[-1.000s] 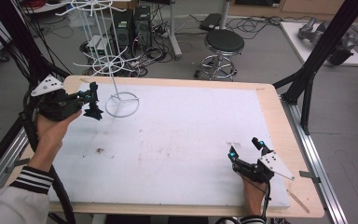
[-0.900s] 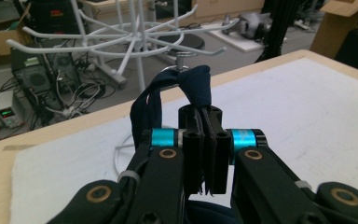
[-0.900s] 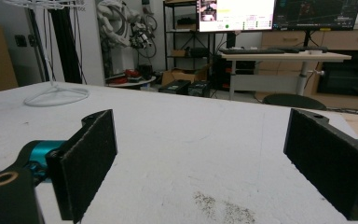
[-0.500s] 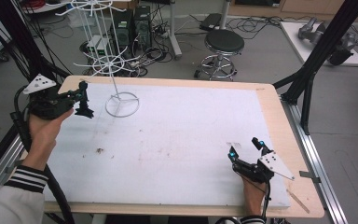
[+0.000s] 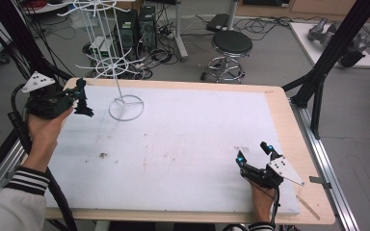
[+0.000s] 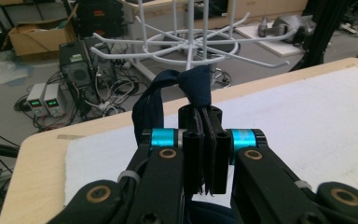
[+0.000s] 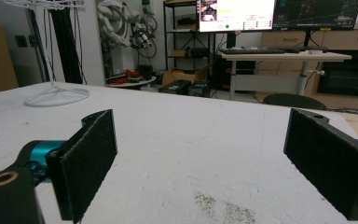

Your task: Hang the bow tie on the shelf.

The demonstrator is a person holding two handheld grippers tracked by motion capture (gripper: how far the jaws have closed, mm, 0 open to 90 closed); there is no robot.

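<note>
One dark blue strap (image 6: 168, 93), looped cloth, pinched at its knotted end in the left gripper (image 6: 204, 140), jaws clenched on it. Held up above the far left corner of the table (image 5: 289, 115), just near-left of the white wire rack (image 5: 111, 62). In the left gripper view the rack's hook arms (image 6: 121, 56) spread right behind the strap, loop hanging off to the left of the jaws. Looks like the strap is meant to go on a hook.

Right gripper (image 5: 254, 156) rests low at the near right of the table, jaws spread wide, holding nothing; white foam mat (image 7: 191, 140) shows between them.

Risks: loop is limp and partly folded, so it could miss the hook tip or slide off the upturned end once released. Rack is light wire on a ring base (image 5: 126, 107); a push from the gripper could spin or tip it. Right gripper is well apart, no help steadying it.
</note>
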